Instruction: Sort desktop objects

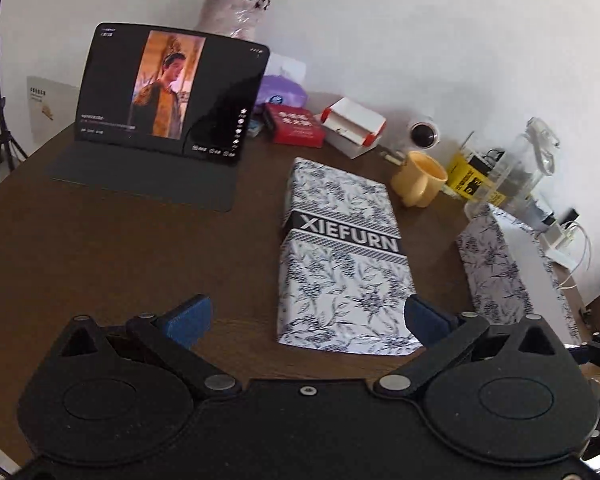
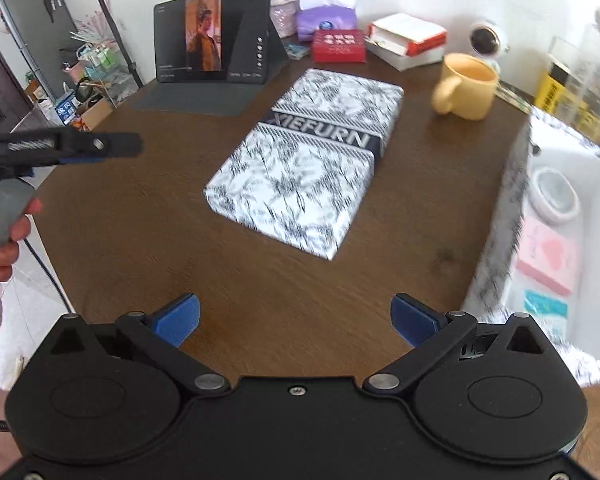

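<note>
Right wrist: one lid (image 2: 312,160), one mug (image 2: 470,88), seemingly three boxed items.

Both wrist views look forward and down over the counter (image 1: 100,248) from near; both share the patterned lid (image 1: 340,256) and tablet (image 1: 172,88)

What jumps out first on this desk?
The floral lid marked XIEFURN, lying mid-table, catches the eye first. Behind it to the left, a tablet stands playing a video, and a yellow mug sits to the right. At the right edge, an open matching box holds a pink card.
</note>
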Demonstrator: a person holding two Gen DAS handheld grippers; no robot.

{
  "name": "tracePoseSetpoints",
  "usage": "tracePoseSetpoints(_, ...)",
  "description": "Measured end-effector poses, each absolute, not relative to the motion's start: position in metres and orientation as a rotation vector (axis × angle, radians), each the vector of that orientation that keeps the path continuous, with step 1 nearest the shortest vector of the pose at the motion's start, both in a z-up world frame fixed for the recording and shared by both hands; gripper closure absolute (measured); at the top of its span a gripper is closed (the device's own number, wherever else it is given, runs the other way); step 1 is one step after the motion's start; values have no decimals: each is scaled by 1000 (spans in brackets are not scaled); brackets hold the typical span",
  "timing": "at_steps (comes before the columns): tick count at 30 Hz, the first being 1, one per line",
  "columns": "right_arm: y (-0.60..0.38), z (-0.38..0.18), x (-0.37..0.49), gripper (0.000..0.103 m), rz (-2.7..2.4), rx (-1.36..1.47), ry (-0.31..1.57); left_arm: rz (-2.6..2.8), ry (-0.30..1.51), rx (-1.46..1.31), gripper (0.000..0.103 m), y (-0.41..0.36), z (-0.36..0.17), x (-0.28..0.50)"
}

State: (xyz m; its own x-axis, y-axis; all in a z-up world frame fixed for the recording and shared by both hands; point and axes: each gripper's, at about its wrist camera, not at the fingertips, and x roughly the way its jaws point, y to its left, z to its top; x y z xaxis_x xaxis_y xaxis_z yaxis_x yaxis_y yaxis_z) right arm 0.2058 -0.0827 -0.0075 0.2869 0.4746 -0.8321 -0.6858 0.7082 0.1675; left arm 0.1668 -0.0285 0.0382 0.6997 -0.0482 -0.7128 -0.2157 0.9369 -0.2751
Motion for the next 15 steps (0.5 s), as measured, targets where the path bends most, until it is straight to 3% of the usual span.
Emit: tracePoseSetpoints(15, -15, -103, 339, 0, 700, 42, 1068, 120, 1040, -270, 0, -37, -31, 329)
